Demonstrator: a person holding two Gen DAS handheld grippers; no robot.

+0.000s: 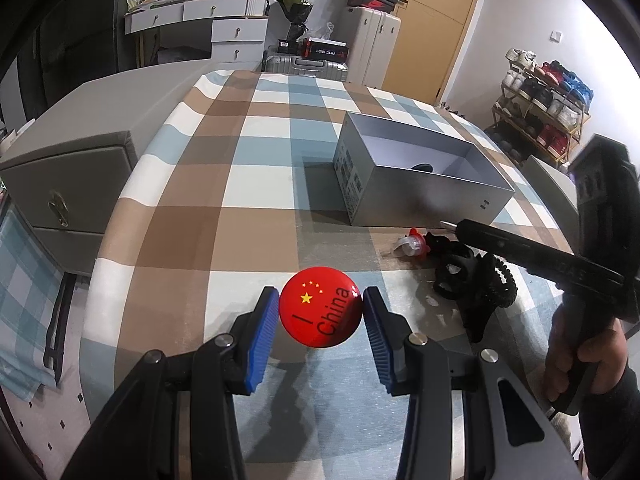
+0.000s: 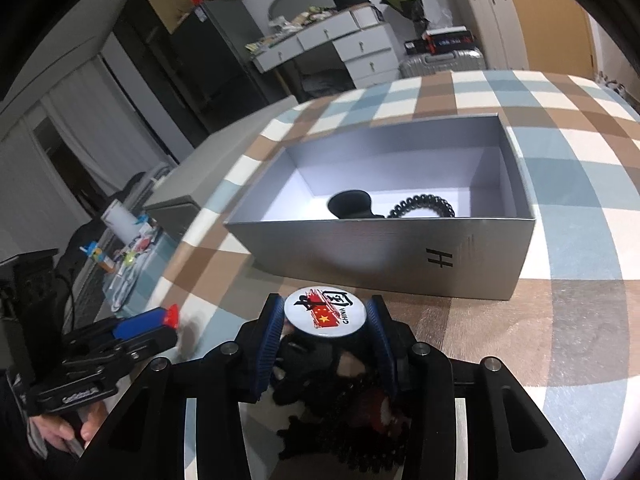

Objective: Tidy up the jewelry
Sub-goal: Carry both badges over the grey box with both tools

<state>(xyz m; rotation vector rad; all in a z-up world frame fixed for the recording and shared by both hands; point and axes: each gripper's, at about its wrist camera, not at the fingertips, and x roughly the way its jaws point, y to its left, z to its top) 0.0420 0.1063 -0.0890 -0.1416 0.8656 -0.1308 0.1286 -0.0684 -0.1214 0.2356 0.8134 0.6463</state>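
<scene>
My left gripper (image 1: 320,310) is shut on a round red badge (image 1: 320,307) with yellow stars and the word China, held above the checked tablecloth. My right gripper (image 2: 326,320) is shut on a white round badge (image 2: 326,317) with a red flag print, held just in front of the open grey box (image 2: 400,256). The box also shows in the left wrist view (image 1: 420,196). Inside it lie a black clip (image 2: 351,203) and a black coil hair tie (image 2: 424,205). A pile of black hair accessories (image 1: 474,280) lies below the right gripper.
A small red and clear item (image 1: 412,242) lies on the cloth near the box. The table's left edge (image 1: 116,240) drops to grey drawers (image 1: 72,196). A grey lid (image 1: 554,184) lies at the right of the box.
</scene>
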